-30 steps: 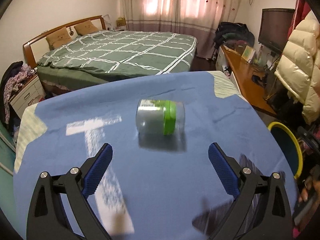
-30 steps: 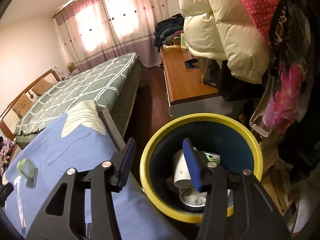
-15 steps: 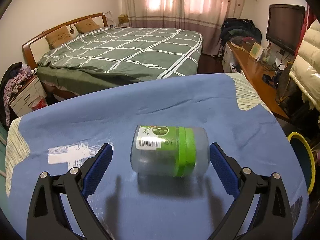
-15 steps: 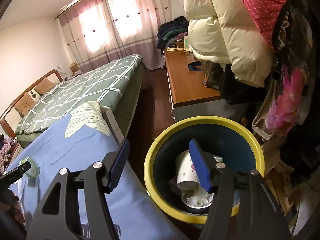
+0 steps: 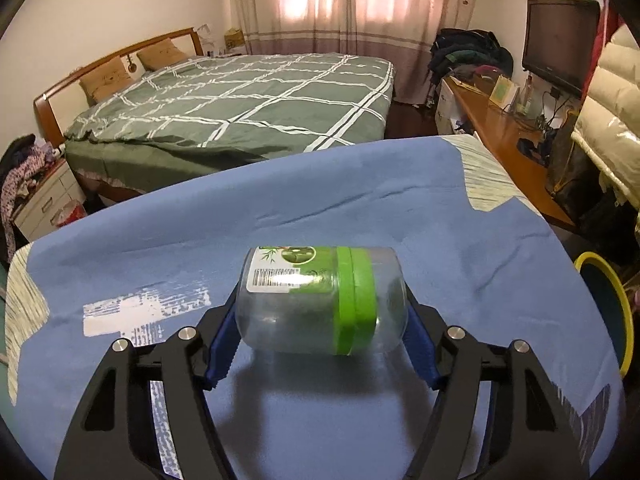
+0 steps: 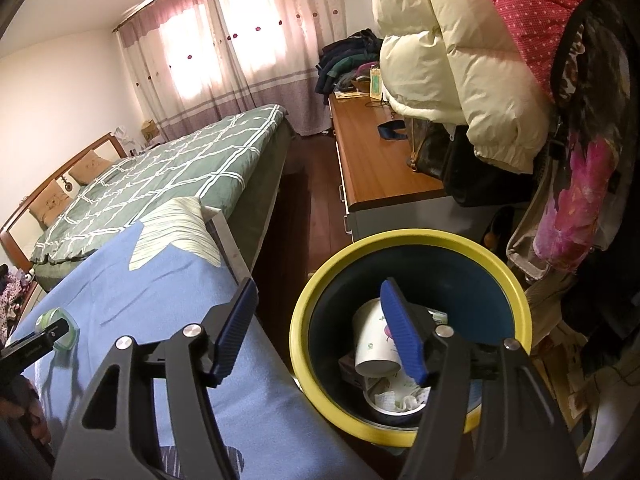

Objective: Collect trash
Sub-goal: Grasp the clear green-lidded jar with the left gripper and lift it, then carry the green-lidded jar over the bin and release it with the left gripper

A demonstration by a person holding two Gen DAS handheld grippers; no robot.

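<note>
A clear plastic jar (image 5: 320,300) with a green lid band and a barcode label lies on its side on the blue table cloth (image 5: 360,208). My left gripper (image 5: 320,336) is shut on the jar, one blue pad at each end. The jar shows small at the far left of the right wrist view (image 6: 56,322). My right gripper (image 6: 320,332) is open and empty above the table edge and the yellow-rimmed trash bin (image 6: 408,236), which holds a paper cup (image 6: 374,336) and other trash.
A green checked bed (image 5: 248,104) stands behind the table. A wooden desk (image 6: 380,160) runs along the right wall, with hanging coats (image 6: 460,52) above the bin. The bin's rim also shows in the left wrist view (image 5: 608,276).
My left gripper moved forward to the jar and closed on its two ends. My right gripper drifted slightly above the bin and stayed open.
</note>
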